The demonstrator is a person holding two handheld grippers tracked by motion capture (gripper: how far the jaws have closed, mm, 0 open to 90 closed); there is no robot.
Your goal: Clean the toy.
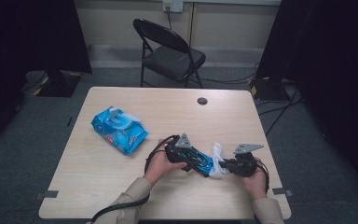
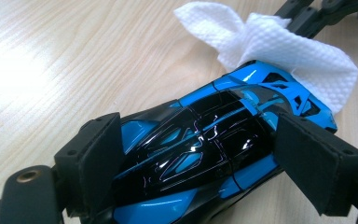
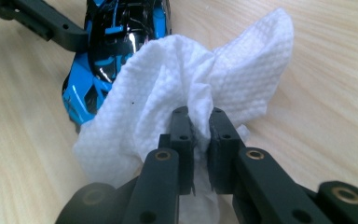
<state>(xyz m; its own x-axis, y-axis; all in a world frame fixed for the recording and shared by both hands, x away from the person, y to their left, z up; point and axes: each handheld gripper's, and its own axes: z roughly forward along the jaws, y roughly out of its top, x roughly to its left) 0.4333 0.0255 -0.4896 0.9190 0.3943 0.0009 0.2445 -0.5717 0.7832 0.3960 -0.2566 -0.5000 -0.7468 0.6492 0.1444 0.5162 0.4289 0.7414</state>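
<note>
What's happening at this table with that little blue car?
A person is cleaning a blue and black toy car with two hand-held grippers. The left gripper clamps the car's body between its jaws on the table. The right gripper pinches a white wipe and presses it against one end of the car. A blue pack of wipes lies open farther off to the left.

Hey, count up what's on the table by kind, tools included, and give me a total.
Toy car: 1
White wipe: 1
Blue wipes pack: 1
Handheld tools: 2, left tool, right tool
Total: 5
</note>
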